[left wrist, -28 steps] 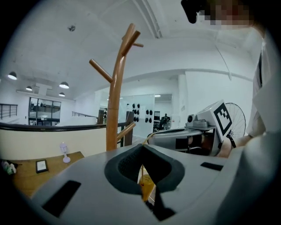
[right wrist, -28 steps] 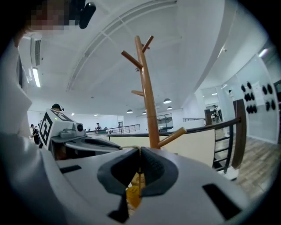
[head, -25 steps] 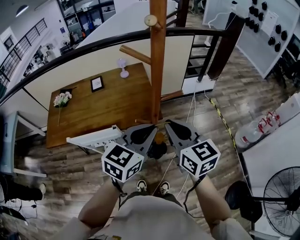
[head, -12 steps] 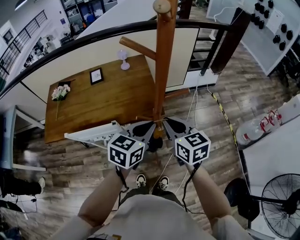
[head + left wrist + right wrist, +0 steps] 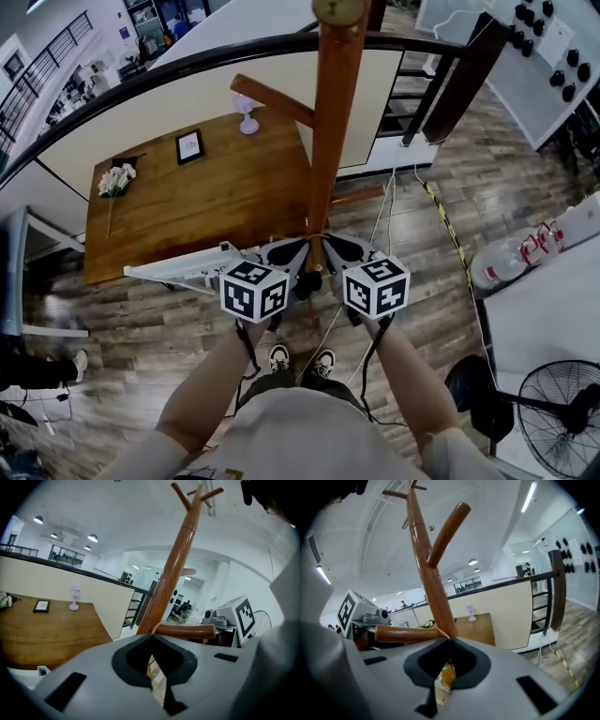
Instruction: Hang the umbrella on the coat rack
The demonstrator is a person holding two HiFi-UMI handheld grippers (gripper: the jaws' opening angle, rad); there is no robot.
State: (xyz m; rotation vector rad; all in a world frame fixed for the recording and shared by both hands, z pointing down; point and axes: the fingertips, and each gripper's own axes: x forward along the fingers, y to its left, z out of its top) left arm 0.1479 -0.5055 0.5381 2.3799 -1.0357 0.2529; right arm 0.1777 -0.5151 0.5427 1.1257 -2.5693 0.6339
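The wooden coat rack rises right in front of me, one slanted peg pointing left. Both grippers sit side by side at its lower part. The left gripper is shut with nothing in it, and so is the right gripper. In the left gripper view the pole stands just past the shut left gripper, with a low level peg to the right. The right gripper view has the pole, that peg and a string just beyond the right gripper. No umbrella is clearly in view.
A wooden table behind the rack carries a picture frame, flowers and a small lamp. A long white thing lies left of the grippers. A black railing curves behind. A floor fan stands lower right.
Both grippers have sunk and drawn closer together, tips now against the lower pole. The rack's top has shifted toward the upper middle of the head view.
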